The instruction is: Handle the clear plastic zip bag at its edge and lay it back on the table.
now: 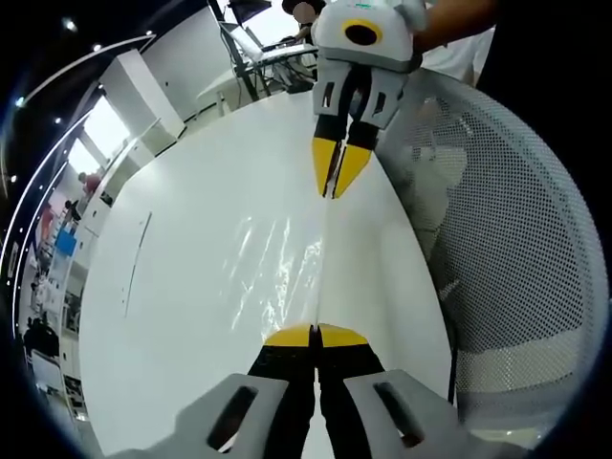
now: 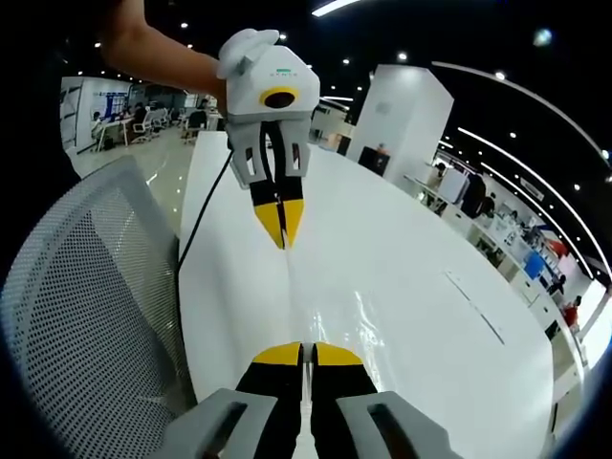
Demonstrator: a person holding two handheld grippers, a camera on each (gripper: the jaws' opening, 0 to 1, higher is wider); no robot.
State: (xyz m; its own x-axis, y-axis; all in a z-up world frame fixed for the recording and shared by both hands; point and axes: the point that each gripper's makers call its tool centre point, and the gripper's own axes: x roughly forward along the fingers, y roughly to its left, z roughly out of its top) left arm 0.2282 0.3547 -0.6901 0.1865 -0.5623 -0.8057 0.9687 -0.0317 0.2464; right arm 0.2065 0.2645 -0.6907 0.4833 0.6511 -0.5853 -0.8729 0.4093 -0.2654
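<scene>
The clear plastic zip bag (image 1: 277, 258) is stretched by one edge between my two grippers, above the white table (image 1: 191, 316). Its glossy, wrinkled sheet spreads out to one side of that taut edge. My left gripper (image 1: 314, 335) is shut on the near end of the edge. My right gripper (image 1: 337, 184) faces it from the far end, shut on the other end. In the right gripper view the bag (image 2: 359, 311) runs from my right gripper (image 2: 306, 354) up to the left gripper (image 2: 281, 232). Both pairs of yellow-tipped jaws are pressed together on the plastic.
A white mesh chair (image 1: 507, 239) stands close beside the table's edge, also seen in the right gripper view (image 2: 86, 316). A black cable (image 2: 196, 239) hangs along the table edge (image 2: 206, 316). A thin slot (image 1: 134, 263) marks the tabletop. Desks and people are far behind.
</scene>
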